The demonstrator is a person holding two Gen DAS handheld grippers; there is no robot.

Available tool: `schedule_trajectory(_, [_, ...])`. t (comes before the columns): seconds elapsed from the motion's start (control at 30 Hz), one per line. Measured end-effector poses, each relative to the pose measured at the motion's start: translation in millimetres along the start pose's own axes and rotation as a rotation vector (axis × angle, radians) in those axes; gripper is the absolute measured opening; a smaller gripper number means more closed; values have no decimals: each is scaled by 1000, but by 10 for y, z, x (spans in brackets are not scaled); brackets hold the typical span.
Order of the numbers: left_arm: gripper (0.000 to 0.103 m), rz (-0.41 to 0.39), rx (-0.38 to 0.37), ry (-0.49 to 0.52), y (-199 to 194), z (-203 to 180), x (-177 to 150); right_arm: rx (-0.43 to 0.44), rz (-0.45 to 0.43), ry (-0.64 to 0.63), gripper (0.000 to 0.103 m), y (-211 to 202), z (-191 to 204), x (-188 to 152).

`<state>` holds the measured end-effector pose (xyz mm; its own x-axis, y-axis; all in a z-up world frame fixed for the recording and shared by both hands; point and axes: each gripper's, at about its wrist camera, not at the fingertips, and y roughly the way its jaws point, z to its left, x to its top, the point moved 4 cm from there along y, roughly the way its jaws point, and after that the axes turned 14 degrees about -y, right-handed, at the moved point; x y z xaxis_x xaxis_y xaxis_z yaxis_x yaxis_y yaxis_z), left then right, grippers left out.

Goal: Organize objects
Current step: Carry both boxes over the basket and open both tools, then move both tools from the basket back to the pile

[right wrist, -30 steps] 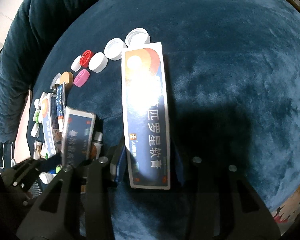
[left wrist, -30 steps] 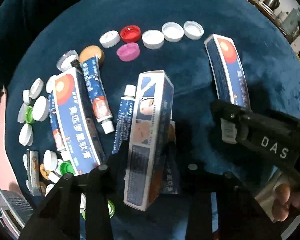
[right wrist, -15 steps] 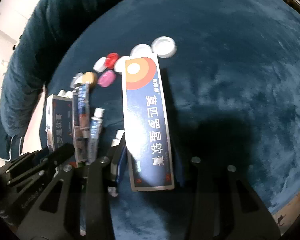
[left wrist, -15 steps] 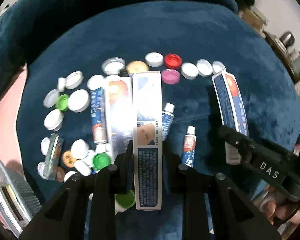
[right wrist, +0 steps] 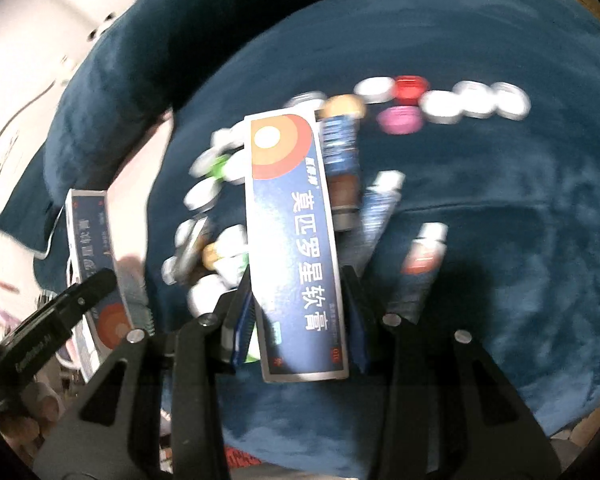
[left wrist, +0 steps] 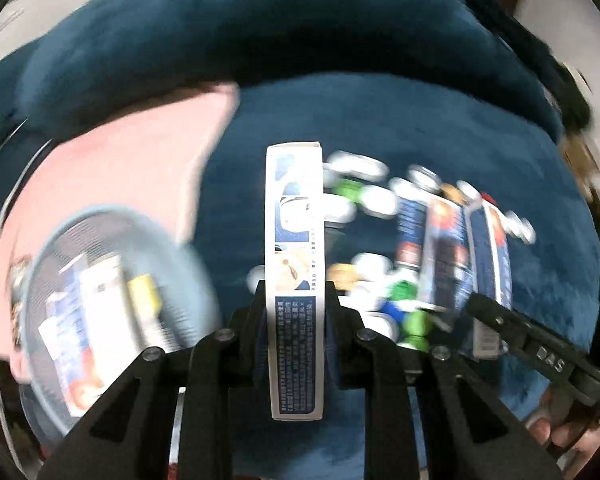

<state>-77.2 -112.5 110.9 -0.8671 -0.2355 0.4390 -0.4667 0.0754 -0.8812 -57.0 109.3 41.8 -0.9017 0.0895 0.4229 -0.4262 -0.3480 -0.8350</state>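
Between the black fingers of the left gripper (left wrist: 296, 304) stands a narrow white-and-blue cardboard box (left wrist: 295, 264), clamped by its long sides and raised above the dark blue velvet cushion (left wrist: 440, 120) that carries everything. To its left, at the cushion's left edge beside a pink cloth (left wrist: 132, 152), sits a round grey mesh basket (left wrist: 40, 248) already holding several blurred cartons. The right gripper (right wrist: 298, 300) likewise grips a flat blue cardboard box with an orange-and-red circle and white lettering (right wrist: 296, 248), held clear of the cushion. Beneath it lie scattered white plastic bottle caps (right wrist: 476, 100), a red cap (right wrist: 410, 86), a pink cap (right wrist: 400, 118), green caps (left wrist: 404, 292) and small blue ointment tubes (right wrist: 380, 212), spread across the cushion's middle and far side.
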Motion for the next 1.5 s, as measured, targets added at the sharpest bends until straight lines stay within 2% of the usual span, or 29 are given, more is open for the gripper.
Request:
schedule_trajectory(0.13, [24,-66,67,-174,-151,776,59,63,16,-106,40,91,515,-3])
schedule_trajectory(0.23, [24,-109,149,-253,-259,1290,55,106,35,-191,40,148,942,-20])
schedule_trajectory(0.33, [24,-143,189,-342,-396,1706,36,146,61,-275,40,287,1394,19])
schedule_trajectory(0.4, [24,-154,215,-369,-448,1861,5,163,74,-342,40,394,1692,62])
schedule_trajectory(0.47, [24,-135,245,-375,-396,1988,-18,179,88,-404,41,463,1931,67])
schedule_trajectory(0.53, [24,-109,255,-368,-304,2048,-20,230,91,-442,41,582,2152,93])
schedule_trajectory(0.57, [29,-95,247,-361,-258,2062,-21,250,102,-459,46,637,2233,91])
schedule_trajectory(0.6, [38,-75,244,-354,-210,2067,-27,269,121,-465,61,707,2278,94])
schedule_trajectory(0.63, [68,-57,254,-349,-175,2083,-45,277,138,-456,70,770,2284,102])
schedule_trajectory(0.67, [90,-52,276,-346,-168,2094,-67,277,143,-435,85,783,2262,90])
schedule_trajectory(0.7, [92,-60,297,-339,-160,2093,-80,280,126,-407,90,749,2215,85])
schedule_trajectory(0.8, [94,-68,338,-347,-188,2140,-105,276,103,-373,92,675,2148,112])
schedule_trajectory(0.9, [95,-56,323,-379,-195,2144,-120,235,84,-399,98,598,2090,115])
schedule_trajectory(1.0, [96,-50,320,-368,-208,2062,-120,197,88,-420,100,538,2048,97])
schedule_trajectory(1.27, [96,-69,304,-246,-262,1507,-50,130,105,-416,101,328,1700,157])
schedule_trajectory(1.5, [97,-67,248,-136,-223,917,24,18,116,-368,101,36,1064,432])
